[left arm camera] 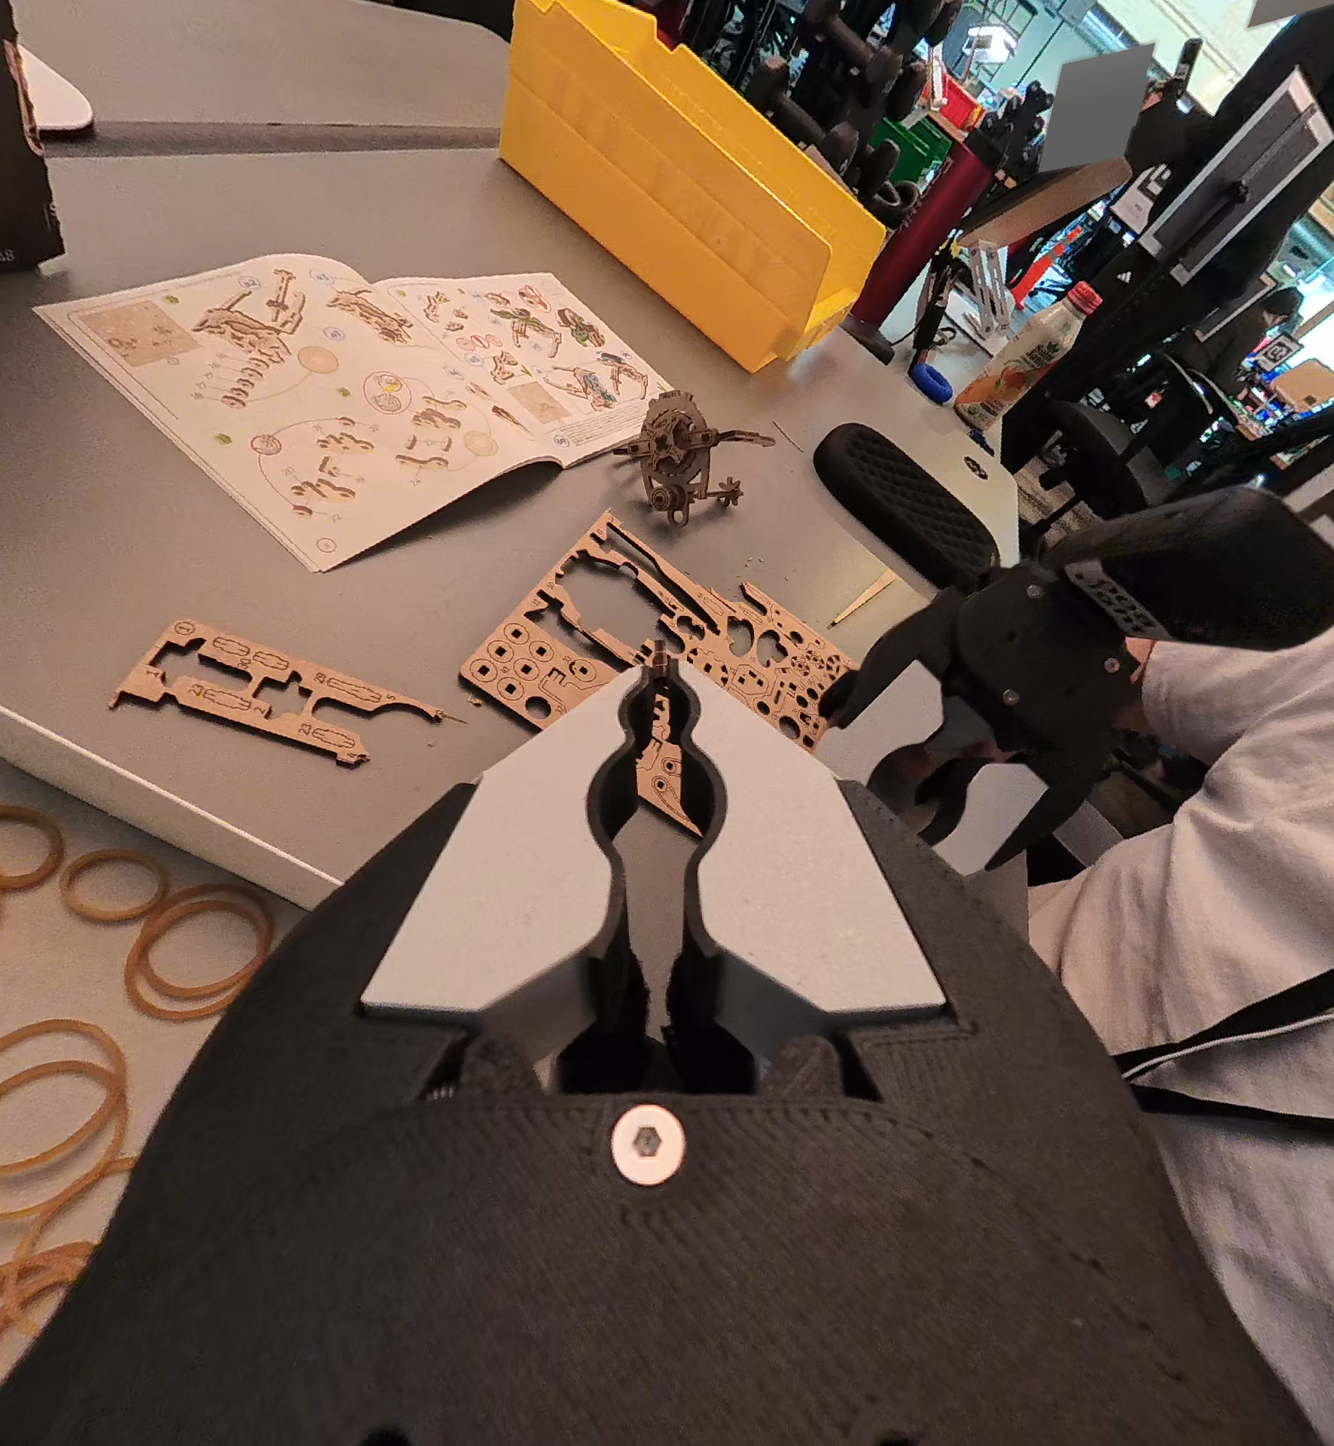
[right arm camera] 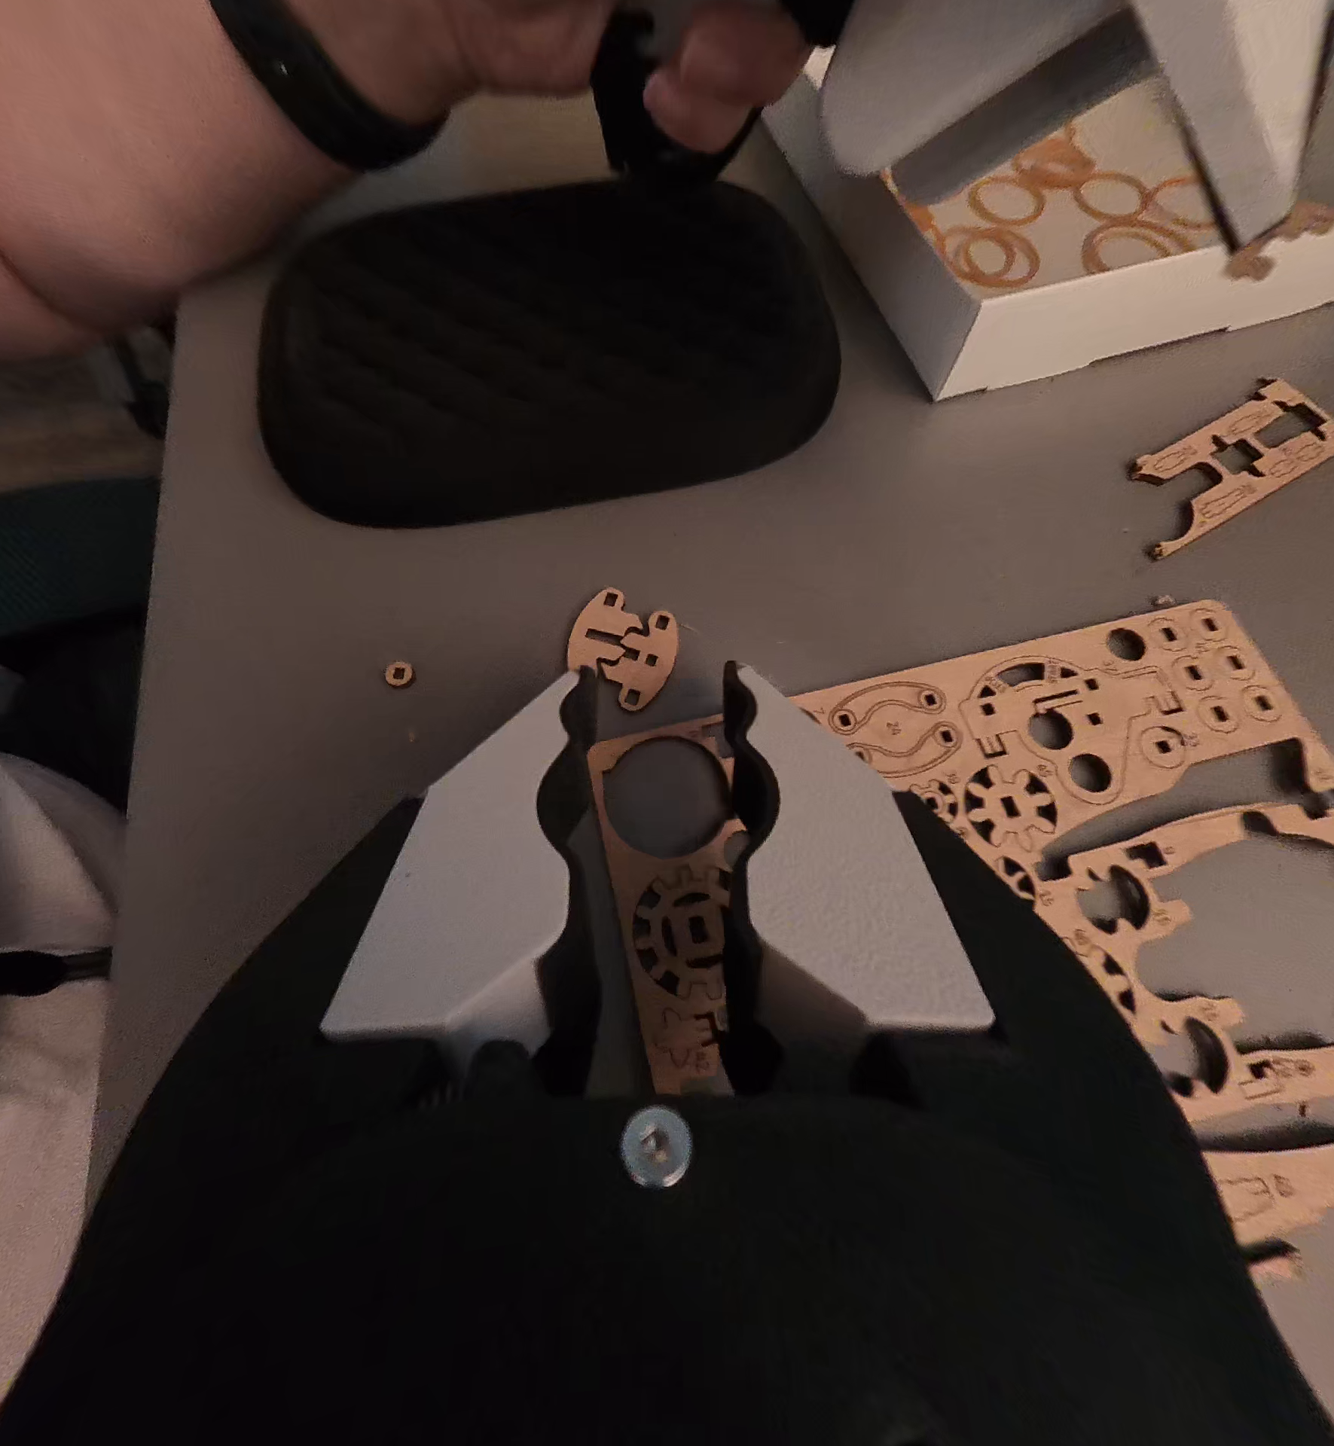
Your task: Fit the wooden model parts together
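Note:
My left gripper is shut on a small wooden part pinched at its fingertips, held above the table; the part also shows at its tip in the right wrist view. My right gripper is open and empty, low over the grey table. A small oval wooden part lies flat just beyond its fingertips. A tiny wooden ring lies to the left. The big punched wooden sheet lies under and right of the right gripper, and shows in the left wrist view. A partly built wooden model stands farther back.
A narrow wooden sheet lies left. An open instruction booklet and a yellow bin sit behind. A black pad is near the table's edge. A white box holds rubber bands. A bottle stands far right. My right fingertips sit around 12 cm from my left ones. The partly built wooden model is about 20 cm from both grippers' fingertips.

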The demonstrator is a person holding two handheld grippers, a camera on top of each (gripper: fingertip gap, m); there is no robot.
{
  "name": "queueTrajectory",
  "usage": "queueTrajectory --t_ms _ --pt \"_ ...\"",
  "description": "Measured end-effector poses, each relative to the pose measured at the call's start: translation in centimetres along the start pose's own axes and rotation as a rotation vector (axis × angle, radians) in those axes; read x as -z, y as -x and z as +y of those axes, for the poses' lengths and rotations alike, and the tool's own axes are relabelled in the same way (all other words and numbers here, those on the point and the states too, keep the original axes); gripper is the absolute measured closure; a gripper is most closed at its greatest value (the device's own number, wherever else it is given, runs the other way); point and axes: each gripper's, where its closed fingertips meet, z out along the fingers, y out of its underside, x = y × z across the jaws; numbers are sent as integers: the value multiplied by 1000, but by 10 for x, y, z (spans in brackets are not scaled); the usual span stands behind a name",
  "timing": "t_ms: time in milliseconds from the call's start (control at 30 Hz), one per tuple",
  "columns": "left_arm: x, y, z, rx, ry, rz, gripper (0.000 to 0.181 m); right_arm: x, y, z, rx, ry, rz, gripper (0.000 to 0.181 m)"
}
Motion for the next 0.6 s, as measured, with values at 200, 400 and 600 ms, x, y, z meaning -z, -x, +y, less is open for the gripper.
queueTrajectory --t_ms 200,400,600 --pt "0 -3 -2 -2 -10 13 180 -9 -4 4 -23 70 12 151" --pt "-2 -5 -1 0 -6 21 180 -15 6 0 37 104 -28 148" --pt "-1 -5 -1 -2 -6 21 180 -17 5 0 14 114 -73 161"
